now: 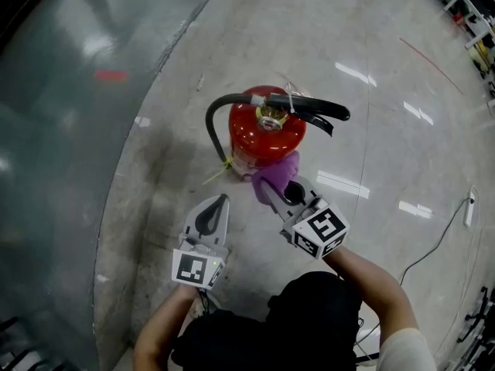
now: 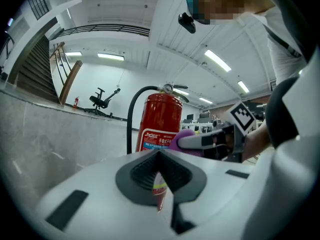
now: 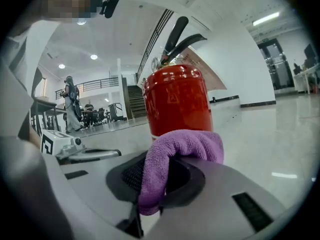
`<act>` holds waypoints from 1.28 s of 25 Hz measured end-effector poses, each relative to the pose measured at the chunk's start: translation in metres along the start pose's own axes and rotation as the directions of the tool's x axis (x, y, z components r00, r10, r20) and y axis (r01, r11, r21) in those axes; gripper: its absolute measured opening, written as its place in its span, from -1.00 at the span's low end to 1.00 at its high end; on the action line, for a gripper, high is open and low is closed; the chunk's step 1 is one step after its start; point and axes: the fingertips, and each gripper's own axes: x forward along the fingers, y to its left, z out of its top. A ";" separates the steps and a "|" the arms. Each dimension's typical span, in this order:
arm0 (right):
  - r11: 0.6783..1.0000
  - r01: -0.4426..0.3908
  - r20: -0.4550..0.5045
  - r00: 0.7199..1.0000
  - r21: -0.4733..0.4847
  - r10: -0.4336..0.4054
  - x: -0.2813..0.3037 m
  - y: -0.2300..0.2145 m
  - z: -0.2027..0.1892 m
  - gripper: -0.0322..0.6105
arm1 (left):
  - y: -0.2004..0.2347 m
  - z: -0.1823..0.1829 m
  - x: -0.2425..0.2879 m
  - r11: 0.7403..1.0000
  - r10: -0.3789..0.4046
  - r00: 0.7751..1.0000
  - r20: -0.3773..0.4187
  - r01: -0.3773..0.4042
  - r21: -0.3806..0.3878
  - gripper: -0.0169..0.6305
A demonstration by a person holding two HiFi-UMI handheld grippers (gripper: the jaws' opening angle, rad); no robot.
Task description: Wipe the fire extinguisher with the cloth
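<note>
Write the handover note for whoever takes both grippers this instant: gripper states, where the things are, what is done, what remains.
Left gripper: shut, empty, held low beside the work.
Right gripper: shut on the purple cloth, which bulges out ahead of its jaws.
Fire extinguisher: upright on the floor, hose looping on its left, handle on top.
Cloth sits at the lower side of the red body, seemingly touching it.
Done: cloth gripped and brought to the cylinder. How much is already wiped cannot be told.
Left: rub the cloth over the body, probably round the sides and top.

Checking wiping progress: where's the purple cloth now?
Head view, centre: purple cloth clamped in the right claw, at the fire extinguisher's near side.
</note>
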 end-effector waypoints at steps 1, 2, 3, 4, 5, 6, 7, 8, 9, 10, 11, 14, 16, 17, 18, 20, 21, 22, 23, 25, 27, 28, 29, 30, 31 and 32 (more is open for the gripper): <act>1.000 -0.006 0.005 1.000 -0.001 0.006 -0.001 0.002 0.007 -0.73 | 0.000 -0.001 -0.001 1.000 -0.002 1.000 -0.001 0.002 -0.001 -0.93; 1.000 -0.013 0.010 1.000 -0.004 0.013 -0.003 0.005 0.014 -0.73 | 0.000 -0.002 -0.002 1.000 -0.002 1.000 -0.002 0.002 -0.005 -0.93; 1.000 -0.020 0.014 1.000 -0.008 0.020 -0.005 0.008 0.022 -0.73 | 0.001 -0.002 -0.002 1.000 -0.002 1.000 -0.003 0.002 -0.009 -0.93; 1.000 -0.026 0.017 1.000 -0.013 0.026 -0.006 0.010 0.029 -0.73 | 0.001 -0.002 -0.002 1.000 -0.002 1.000 -0.002 0.002 -0.013 -0.93; 0.999 -0.030 0.017 0.999 -0.018 0.030 -0.007 0.011 0.035 -0.73 | 0.001 -0.002 -0.002 1.000 -0.001 1.000 -0.001 0.001 -0.016 -0.93; 0.999 -0.033 0.014 0.999 -0.025 0.033 -0.008 0.012 0.039 -0.73 | 0.001 -0.002 -0.002 1.000 -0.001 1.000 0.002 0.001 -0.016 -0.93; 0.999 -0.035 0.008 0.999 -0.032 0.035 -0.009 0.013 0.042 -0.73 | 0.001 -0.002 -0.002 1.000 -0.003 1.000 0.004 0.003 -0.016 -0.93; 0.999 -0.036 0.003 0.999 -0.037 0.036 -0.010 0.013 0.045 -0.73 | 0.001 -0.001 -0.001 1.000 -0.005 1.000 0.005 0.005 -0.016 -0.93; 0.999 -0.037 0.001 0.999 -0.039 0.037 -0.011 0.014 0.049 -0.73 | 0.000 0.000 -0.002 1.000 -0.008 1.000 0.007 0.008 -0.014 -0.93; 0.999 -0.038 0.003 0.999 -0.037 0.038 -0.012 0.015 0.052 -0.73 | -0.001 0.000 -0.002 1.000 -0.012 1.000 0.008 0.012 -0.013 -0.93; 0.999 -0.041 0.009 0.999 -0.031 0.041 -0.013 0.016 0.056 -0.73 | -0.002 0.001 -0.002 1.000 -0.015 1.000 0.008 0.015 -0.011 -0.93; 0.998 -0.054 0.041 0.998 -0.015 0.055 -0.016 0.022 0.071 -0.73 | -0.003 0.000 -0.003 1.000 -0.021 1.000 0.002 0.021 -0.005 -0.93; 0.998 -0.062 0.067 0.996 -0.015 0.063 -0.017 0.024 0.079 -0.73 | -0.001 -0.001 -0.003 1.000 -0.017 1.000 0.002 0.017 -0.001 -0.93; 0.998 -0.064 0.082 0.995 -0.018 0.065 -0.018 0.024 0.081 -0.73 | 0.001 -0.002 -0.002 1.000 -0.012 1.000 0.000 0.012 0.001 -0.93; 0.998 -0.064 0.096 0.993 -0.023 0.066 -0.019 0.024 0.083 -0.73 | 0.002 -0.003 -0.002 1.000 -0.005 1.000 -0.004 0.005 0.000 -0.93; 0.998 -0.059 0.124 0.990 -0.028 0.062 -0.022 0.024 0.084 -0.73 | 0.006 -0.007 -0.003 1.000 0.016 1.000 -0.020 -0.016 -0.012 -0.93; 0.998 -0.056 0.134 0.989 -0.029 0.059 -0.025 0.024 0.084 -0.73 | 0.008 -0.007 -0.003 1.000 0.025 0.999 -0.026 -0.025 -0.017 -0.93; 0.998 -0.054 0.139 0.989 -0.030 0.058 -0.028 0.022 0.082 -0.73 | 0.009 -0.004 -0.003 0.999 0.031 0.999 -0.028 -0.031 -0.016 -0.93; 0.998 -0.055 0.137 0.989 -0.035 0.060 -0.030 0.021 0.080 -0.73 | 0.008 0.001 -0.002 0.999 0.033 0.999 -0.027 -0.033 -0.007 -0.93; 0.996 -0.067 0.112 0.991 -0.053 0.073 -0.036 0.019 0.068 -0.73 | 0.006 0.012 -0.001 0.999 0.034 0.999 -0.027 -0.034 0.021 -0.93; 0.996 -0.072 0.092 0.993 -0.048 0.076 -0.040 0.015 0.051 -0.73 | 0.007 0.021 0.001 0.998 0.039 0.998 -0.046 -0.037 0.044 -0.93; 0.997 -0.066 0.095 0.993 -0.035 0.069 -0.041 0.011 0.044 -0.73 | 0.007 0.023 0.002 0.998 0.039 0.997 -0.067 -0.035 0.054 -0.93; 0.998 -0.060 0.102 0.993 -0.024 0.062 -0.043 0.009 0.038 -0.73 | 0.005 0.026 0.002 0.998 0.032 0.995 -0.093 -0.026 0.060 -0.93; 0.998 -0.058 0.103 0.993 -0.014 0.059 -0.046 0.010 0.032 -0.73 | 0.001 0.028 -0.002 0.998 0.019 0.993 -0.118 -0.012 0.057 -0.93; 0.998 -0.059 0.098 0.993 0.000 0.059 -0.049 0.013 0.024 -0.73 | -0.003 0.030 -0.007 0.998 0.002 0.990 -0.138 0.006 0.056 -0.93; 0.998 -0.056 0.092 0.994 0.019 0.054 -0.050 0.016 0.018 -0.73 | -0.004 0.034 -0.011 0.997 -0.018 0.989 -0.149 0.029 0.067 -0.93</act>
